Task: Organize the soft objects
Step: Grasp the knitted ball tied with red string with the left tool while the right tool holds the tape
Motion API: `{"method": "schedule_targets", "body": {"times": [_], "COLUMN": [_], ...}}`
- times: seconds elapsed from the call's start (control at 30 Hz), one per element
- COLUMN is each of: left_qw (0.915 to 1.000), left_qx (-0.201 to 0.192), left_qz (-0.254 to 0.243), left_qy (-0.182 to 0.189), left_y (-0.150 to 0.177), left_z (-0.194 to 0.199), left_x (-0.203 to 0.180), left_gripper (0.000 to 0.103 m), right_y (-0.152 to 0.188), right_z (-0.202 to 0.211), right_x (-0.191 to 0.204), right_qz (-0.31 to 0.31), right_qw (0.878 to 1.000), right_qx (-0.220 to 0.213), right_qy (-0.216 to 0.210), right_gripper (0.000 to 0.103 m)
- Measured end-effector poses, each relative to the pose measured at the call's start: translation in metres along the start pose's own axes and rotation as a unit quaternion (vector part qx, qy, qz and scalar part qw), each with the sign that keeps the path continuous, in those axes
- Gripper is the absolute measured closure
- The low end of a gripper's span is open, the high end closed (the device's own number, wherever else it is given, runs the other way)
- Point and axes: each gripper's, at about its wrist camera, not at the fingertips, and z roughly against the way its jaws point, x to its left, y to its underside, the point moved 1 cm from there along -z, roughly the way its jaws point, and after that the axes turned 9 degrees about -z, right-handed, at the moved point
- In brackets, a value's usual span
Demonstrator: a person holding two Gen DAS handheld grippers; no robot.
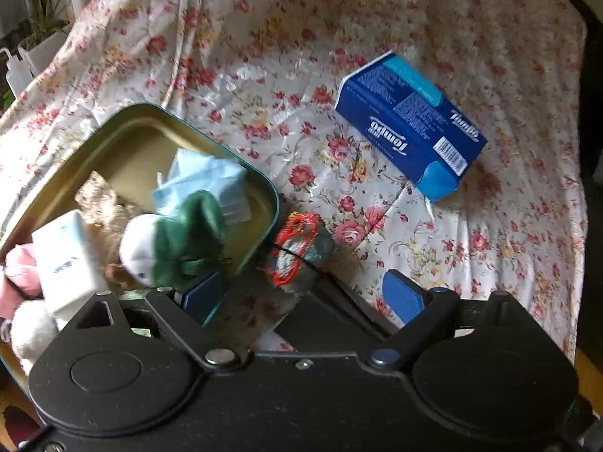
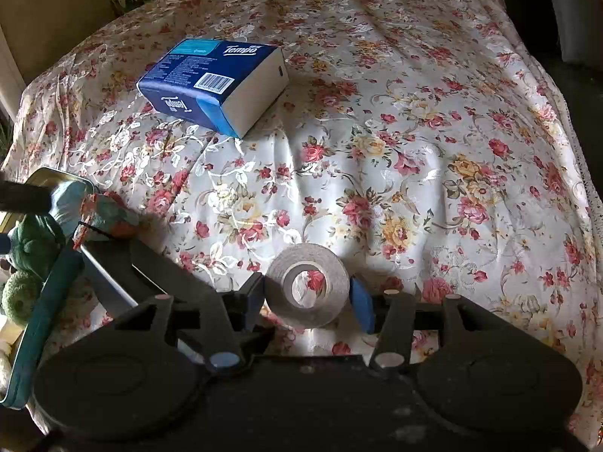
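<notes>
I judge the sorting well along: the tin (image 1: 260, 184) near the left edge of the table already holds a green plush toy (image 1: 188, 237), a pale blue pack (image 1: 211, 180), a white packet (image 1: 66, 260) and some furry things. Still out on the flowered cloth (image 1: 264, 75) are the blue tissue pack (image 1: 410, 124) toward the far edge and a small knitted pouch (image 1: 297, 248) just outside the tin's rim.

My left gripper (image 1: 301, 293) has its fingers wide apart around nothing, close over that pouch. Only the right wrist view shows the roll of tape (image 2: 307, 284), with my right gripper (image 2: 307, 301) clamped on it, fingers on either side. The tin's contents show properly only from the left wrist.
</notes>
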Motion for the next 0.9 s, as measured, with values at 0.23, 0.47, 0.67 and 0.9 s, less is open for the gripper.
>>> {"method": "schedule_targets", "body": {"times": [0.23, 0.47, 0.67, 0.9], "left_qw": [0.9975, 0.9948, 0.9925, 0.9889], "left_qx": [0.014, 0.032, 0.034, 0.044], "left_qz": [0.069, 0.088, 0.086, 0.107], "left_qy": [-0.01, -0.041, -0.08, -0.092], "left_y": [-0.009, -0.014, -0.014, -0.006], "left_z": [-0.027, -0.053, -0.063, -0.072], "left_x": [-0.012, -0.027, -0.028, -0.019], "left_gripper": [0.014, 0.014, 0.015, 0.015], "right_y": [0.001, 0.001, 0.002, 0.002], "right_z": [-0.001, -0.005, -0.006, -0.008], "right_x": [0.0, 0.003, 0.008, 0.014], "right_qz": [0.006, 0.014, 0.031, 0.042], "right_qw": [1.0, 1.0, 0.999, 0.999], "right_qx": [0.001, 0.003, 0.004, 0.007], "right_qy": [-0.004, -0.005, -0.007, -0.01], "right_gripper": [0.054, 0.054, 0.054, 0.054]}}
